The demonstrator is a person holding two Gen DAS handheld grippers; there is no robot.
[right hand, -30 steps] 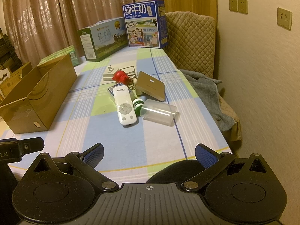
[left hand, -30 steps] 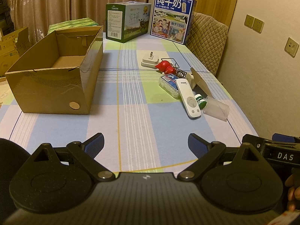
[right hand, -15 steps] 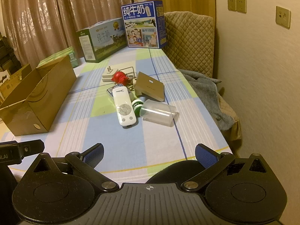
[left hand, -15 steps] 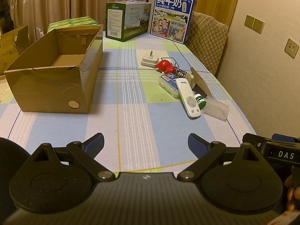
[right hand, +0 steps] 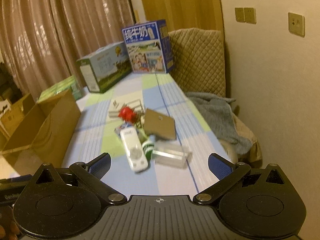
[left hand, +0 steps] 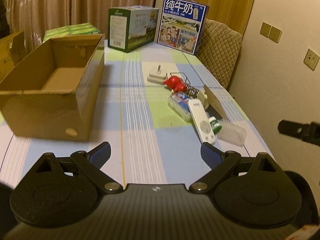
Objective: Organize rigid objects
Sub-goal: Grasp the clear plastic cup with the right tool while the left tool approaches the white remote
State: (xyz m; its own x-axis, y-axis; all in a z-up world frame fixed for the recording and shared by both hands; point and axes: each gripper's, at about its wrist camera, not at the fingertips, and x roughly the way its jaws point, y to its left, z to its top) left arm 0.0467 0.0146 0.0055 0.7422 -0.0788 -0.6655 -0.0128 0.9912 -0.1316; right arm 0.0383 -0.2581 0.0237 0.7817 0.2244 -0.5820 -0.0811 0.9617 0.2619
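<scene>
Table (left hand: 140,140): carrying every item, under a blue, green and white checked cloth.
Cardboard box (left hand: 50,92): sitting open-topped on the table's left side, interior showing bare.
Blue milk carton (left hand: 181,23): standing upright at the far end, just beside the green carton (left hand: 132,30).
Left gripper (left hand: 156,153): hovering over the near table edge, jaws spread wide, gripping nothing.
Right gripper (right hand: 159,163): pointing toward the cluster, jaws spread wide, gripping nothing.
Brown flat box (right hand: 160,127): lying tilted at the cluster's right.
White remote (left hand: 202,121): lying nearest in the cluster, touching the green-capped bottle (left hand: 215,124).
Clear container (right hand: 171,154): lying on its side beside the bottle.
Red object (left hand: 175,83): resting at the cluster's far side, near a white charger (left hand: 157,75).
</scene>
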